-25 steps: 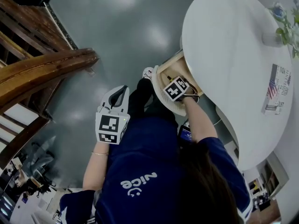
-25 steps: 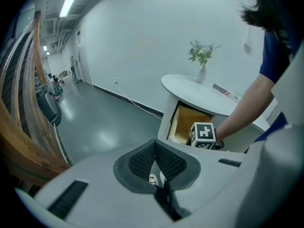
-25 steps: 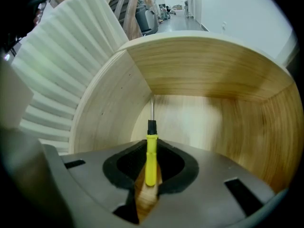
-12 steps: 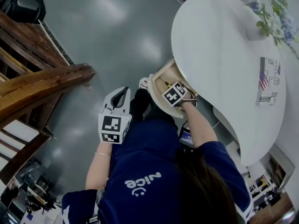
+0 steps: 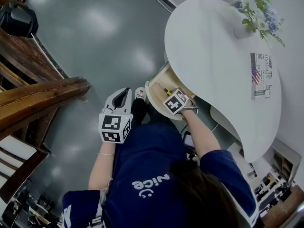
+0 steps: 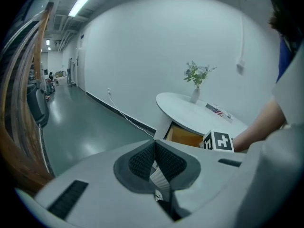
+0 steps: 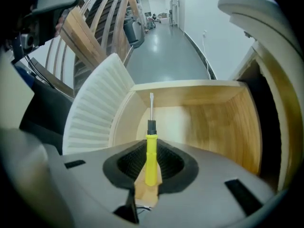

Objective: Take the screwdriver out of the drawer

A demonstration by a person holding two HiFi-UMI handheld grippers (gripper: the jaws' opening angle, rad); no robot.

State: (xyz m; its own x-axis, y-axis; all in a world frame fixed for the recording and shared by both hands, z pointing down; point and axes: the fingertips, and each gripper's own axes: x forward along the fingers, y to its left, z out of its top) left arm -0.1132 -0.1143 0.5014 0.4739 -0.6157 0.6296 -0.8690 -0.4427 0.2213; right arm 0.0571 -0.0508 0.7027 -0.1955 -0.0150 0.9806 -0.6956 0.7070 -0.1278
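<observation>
Right gripper (image 7: 150,158): ribbed black pads clenched on screwdriver (image 7: 151,141), which has smooth yellow handle, black collar and thin steel shaft pointing into open drawer (image 7: 213,122). Drawer: pale wood box, curved fluted white front. Left gripper (image 6: 155,148): jaws pressed together, empty, beside drawer.

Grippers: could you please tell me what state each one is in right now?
Left gripper: jaws shut, holding nothing.
Right gripper: jaws shut on the screwdriver, over the open drawer.

Screwdriver (image 7: 150,153) handle is noted yellow, collar black. Drawer (image 7: 209,122) interior is seen as pale wood, front white, ribbed. Bench (image 5: 213,56) white.
</observation>
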